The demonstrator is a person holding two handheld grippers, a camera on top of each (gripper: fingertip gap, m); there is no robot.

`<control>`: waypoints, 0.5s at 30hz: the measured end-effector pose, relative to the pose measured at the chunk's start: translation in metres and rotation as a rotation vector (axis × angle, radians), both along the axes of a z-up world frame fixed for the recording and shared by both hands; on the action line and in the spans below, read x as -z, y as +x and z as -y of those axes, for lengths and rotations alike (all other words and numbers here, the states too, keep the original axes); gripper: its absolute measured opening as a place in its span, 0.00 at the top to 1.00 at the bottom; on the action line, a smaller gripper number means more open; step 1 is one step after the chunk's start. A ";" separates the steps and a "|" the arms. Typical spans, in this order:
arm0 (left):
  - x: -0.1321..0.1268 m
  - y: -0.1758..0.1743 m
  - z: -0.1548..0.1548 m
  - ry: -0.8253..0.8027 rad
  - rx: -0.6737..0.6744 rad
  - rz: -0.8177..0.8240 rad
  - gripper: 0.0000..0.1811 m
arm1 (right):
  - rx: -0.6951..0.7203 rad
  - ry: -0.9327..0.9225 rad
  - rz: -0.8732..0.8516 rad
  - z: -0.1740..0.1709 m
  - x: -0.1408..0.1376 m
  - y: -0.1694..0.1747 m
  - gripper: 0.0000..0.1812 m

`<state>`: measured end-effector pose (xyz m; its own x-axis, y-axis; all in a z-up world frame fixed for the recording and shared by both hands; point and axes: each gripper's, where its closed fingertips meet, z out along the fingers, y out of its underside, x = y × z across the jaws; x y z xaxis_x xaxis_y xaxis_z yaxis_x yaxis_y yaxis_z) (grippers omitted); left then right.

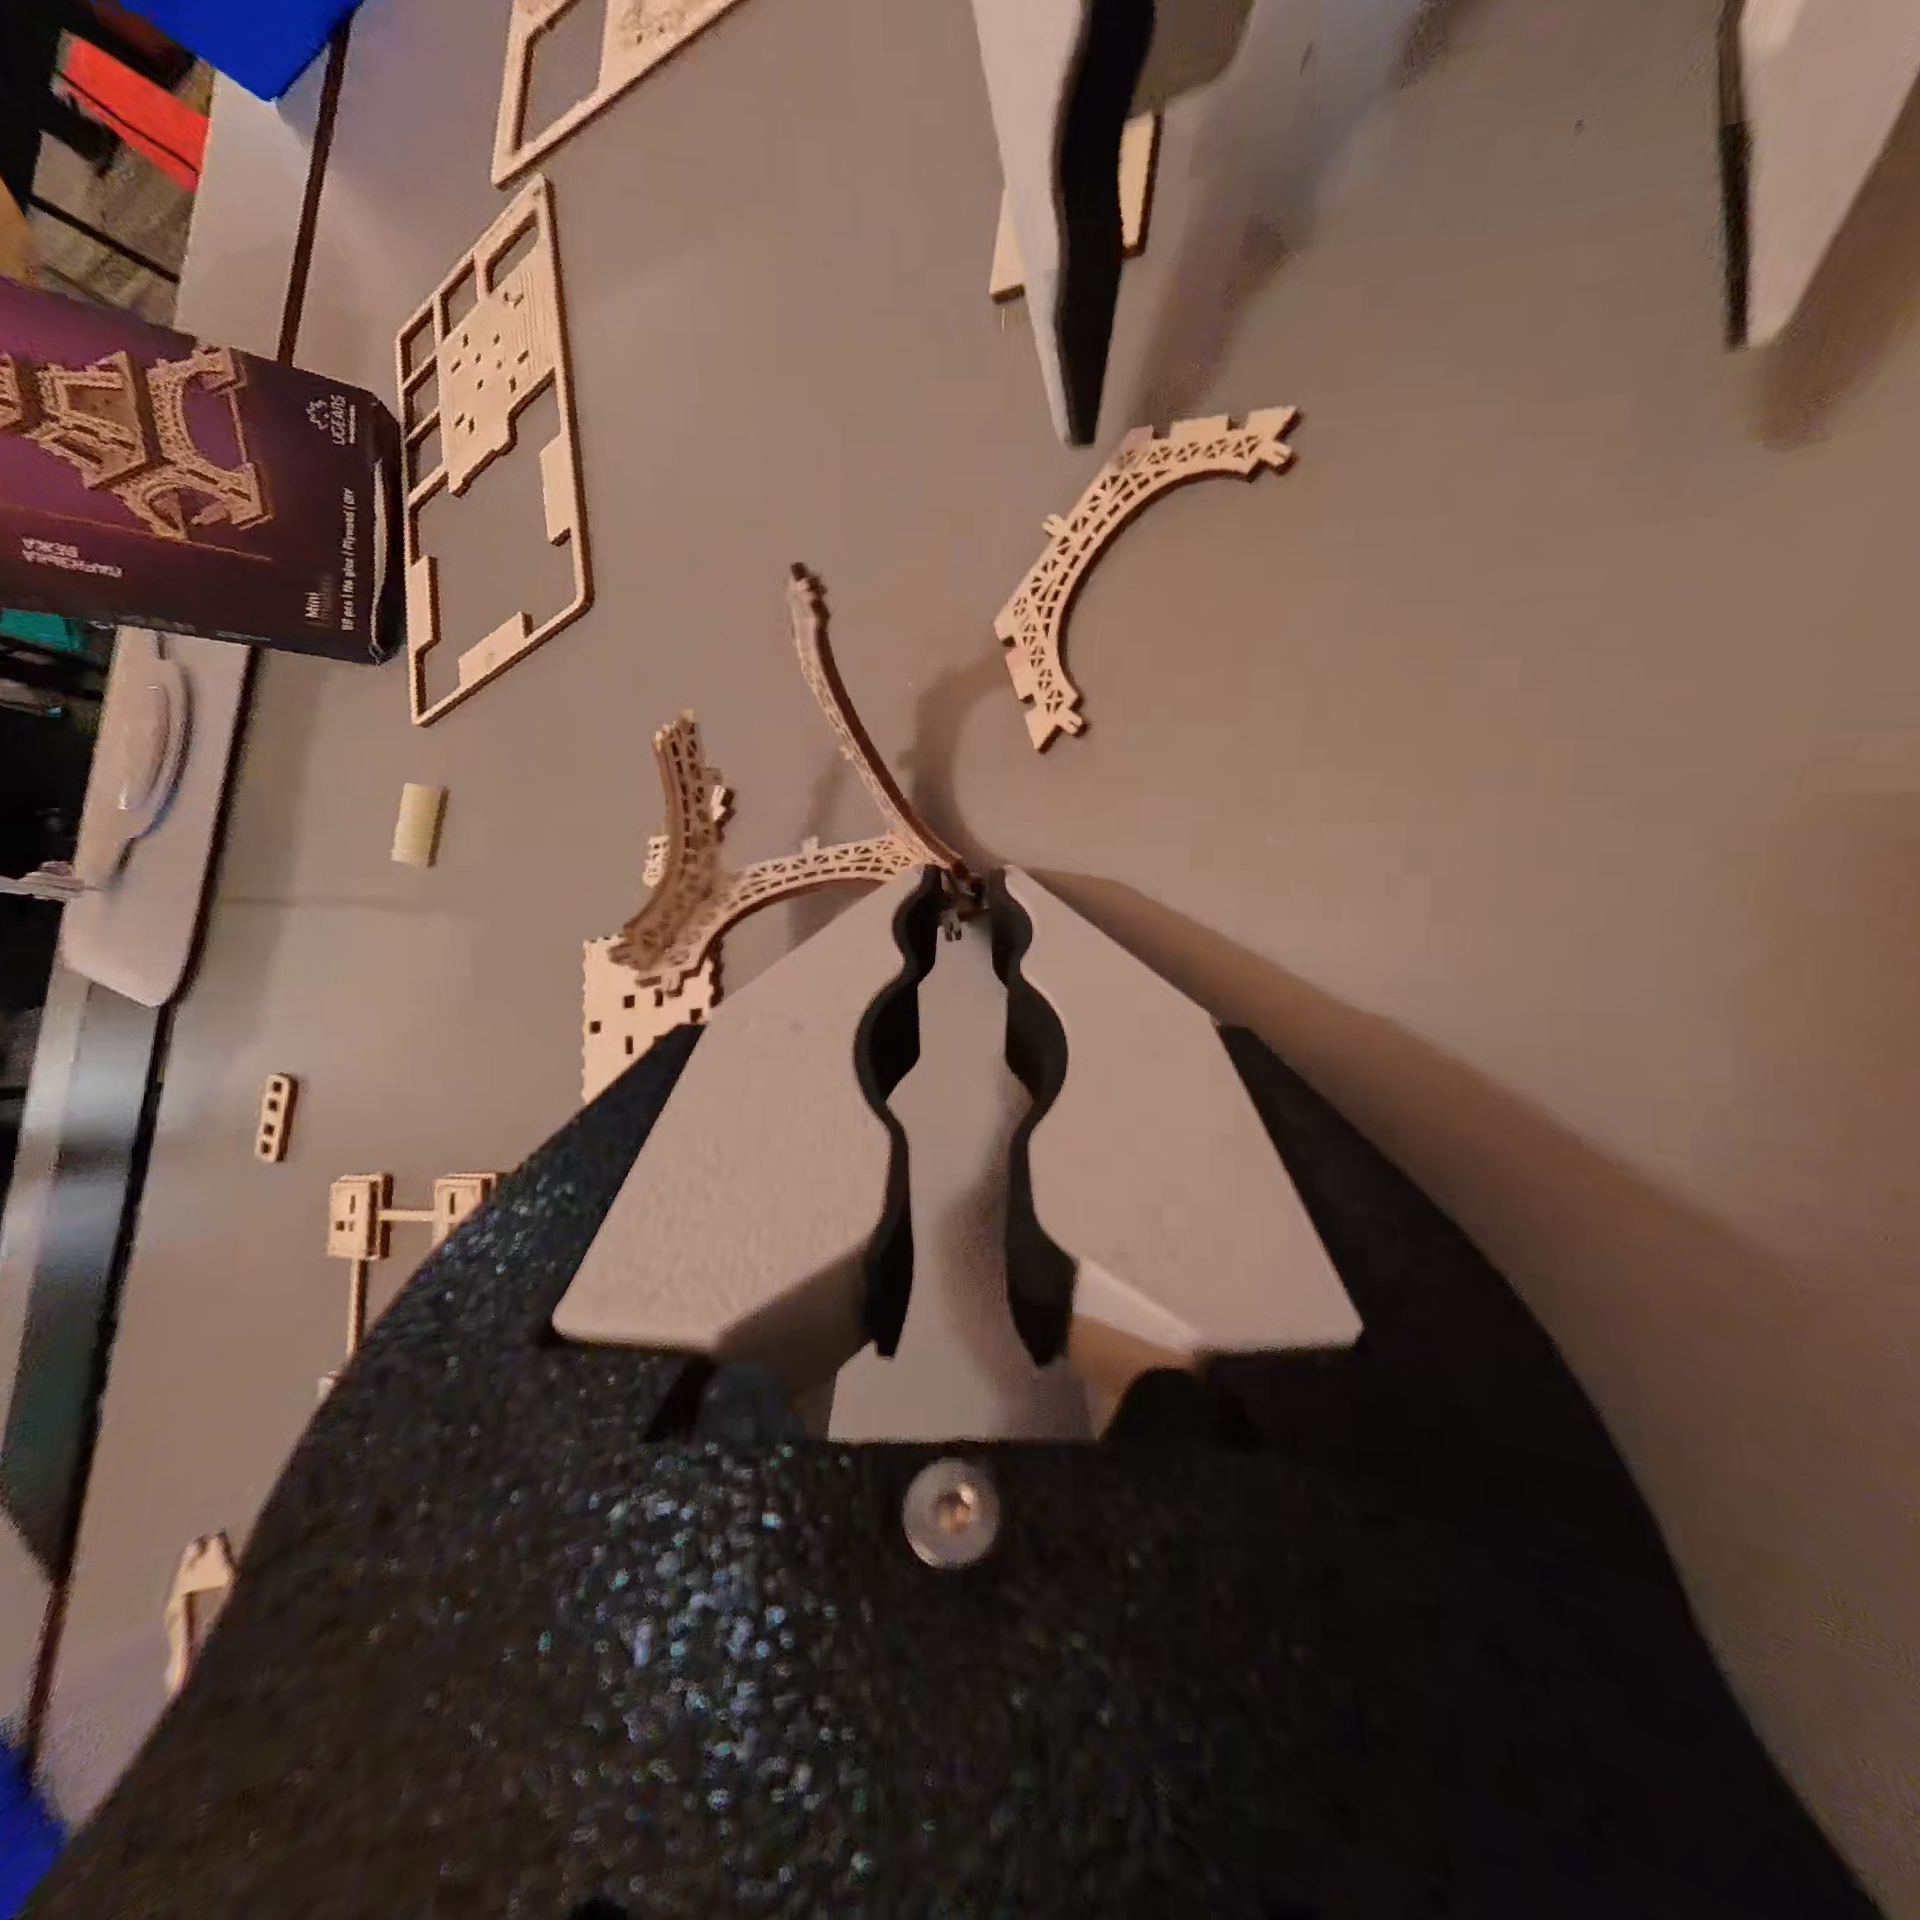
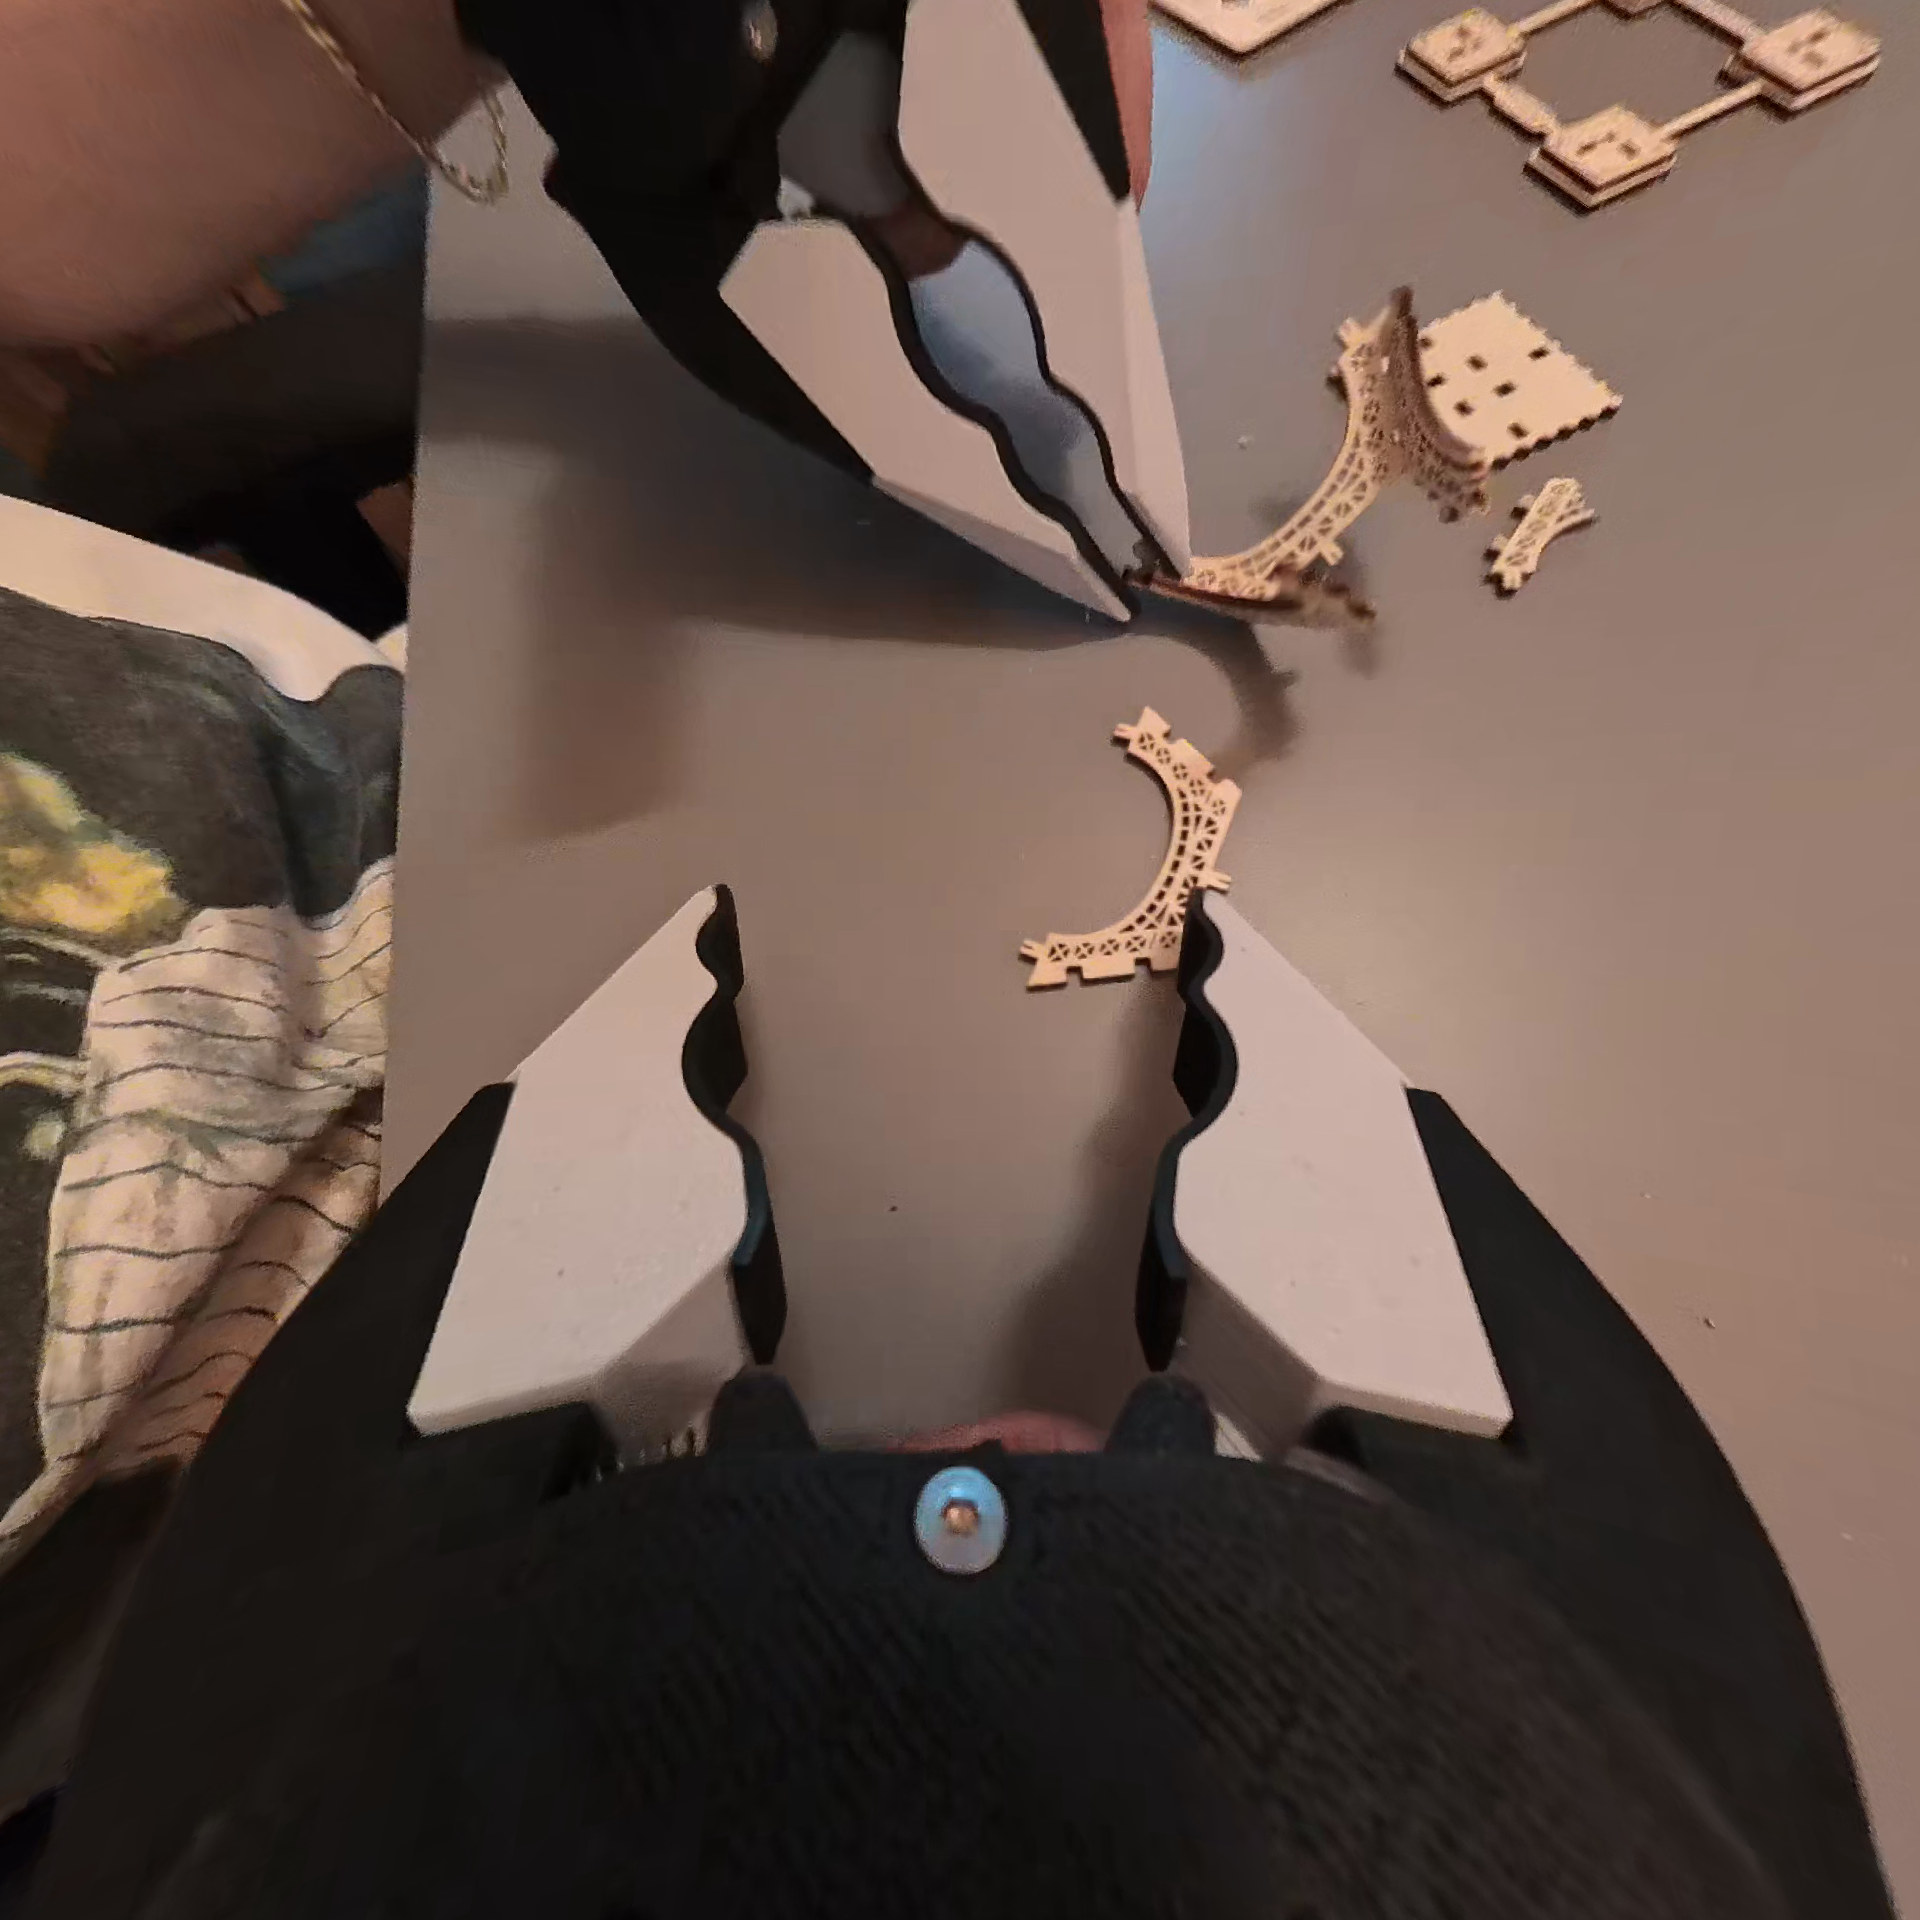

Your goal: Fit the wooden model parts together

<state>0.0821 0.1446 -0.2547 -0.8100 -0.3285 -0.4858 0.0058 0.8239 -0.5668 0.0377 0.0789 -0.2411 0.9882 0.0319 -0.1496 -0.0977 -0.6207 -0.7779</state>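
My left gripper (image 1: 961,896) is shut on one end of a partly built wooden lattice assembly (image 1: 821,868), whose curved arches rise from a square holed plate (image 1: 639,1003). In the right wrist view the left gripper (image 2: 1148,587) pinches that assembly (image 2: 1340,478) low over the grey table. My right gripper (image 2: 956,914) is open and empty. A loose curved lattice arch (image 2: 1153,873) lies flat, its end beside the gripper's right fingertip (image 2: 1205,935). The same arch (image 1: 1122,561) shows in the left wrist view, below the right gripper (image 1: 1413,384).
A purple product box (image 1: 197,488) and punched-out part sheets (image 1: 499,457) lie at the left. A small lattice piece (image 2: 1538,530) and a four-block square frame (image 2: 1631,94) lie at the far right. The table edge (image 2: 410,831) runs beside a person's shirt (image 2: 156,935). The left gripper's tips are roughly 9 cm from the right gripper's. My left gripper's tips are some 8 cm from the small lattice piece (image 2: 1538,530).
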 end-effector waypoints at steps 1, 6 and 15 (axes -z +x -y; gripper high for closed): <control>-0.003 0.001 -0.002 -0.031 -0.010 0.000 0.96 | 0.012 -0.020 0.001 -0.001 0.003 0.001 0.54; -0.015 0.004 -0.008 -0.187 -0.145 -0.058 0.95 | 0.127 -0.063 -0.018 -0.003 0.010 0.016 0.55; -0.022 0.005 0.005 -0.511 -0.474 -0.372 0.92 | 0.121 -0.022 0.006 -0.018 0.012 0.014 0.59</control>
